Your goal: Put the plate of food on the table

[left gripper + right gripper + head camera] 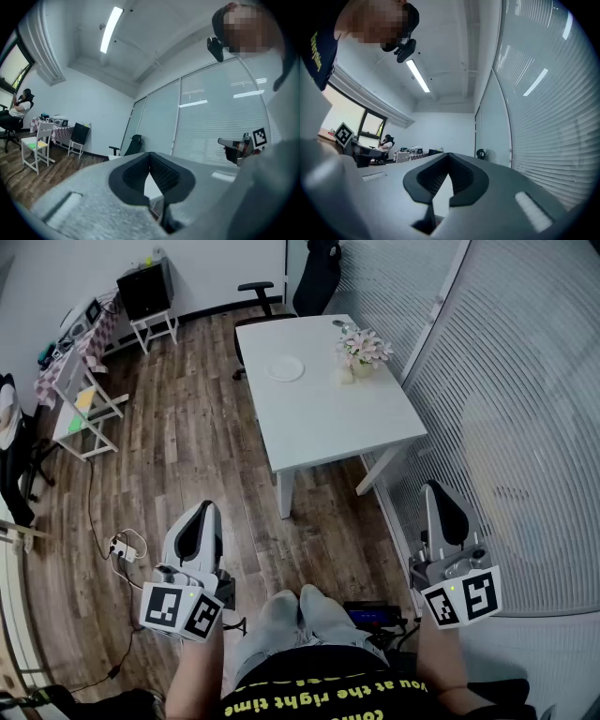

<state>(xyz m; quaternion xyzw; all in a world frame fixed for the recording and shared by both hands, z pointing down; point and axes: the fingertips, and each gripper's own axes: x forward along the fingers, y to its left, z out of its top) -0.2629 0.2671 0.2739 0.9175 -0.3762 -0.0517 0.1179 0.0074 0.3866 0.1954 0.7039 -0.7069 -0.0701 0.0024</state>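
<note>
We hold left gripper (200,521) and right gripper (441,498) level, jaws together, empty. Plate (284,367) sits well ahead on table (375,418); food possibly absent. Step closer, open jaws before the rim.

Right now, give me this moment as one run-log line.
left gripper: shut, empty | right gripper: shut, empty | plate: on table, left of flowers

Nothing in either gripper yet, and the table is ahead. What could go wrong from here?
A power strip and its cable lie on the floor beside the left gripper; a step that way could snag them. The flower vase stands on the table close to the white plate; a careless reach there might tip it.
</note>
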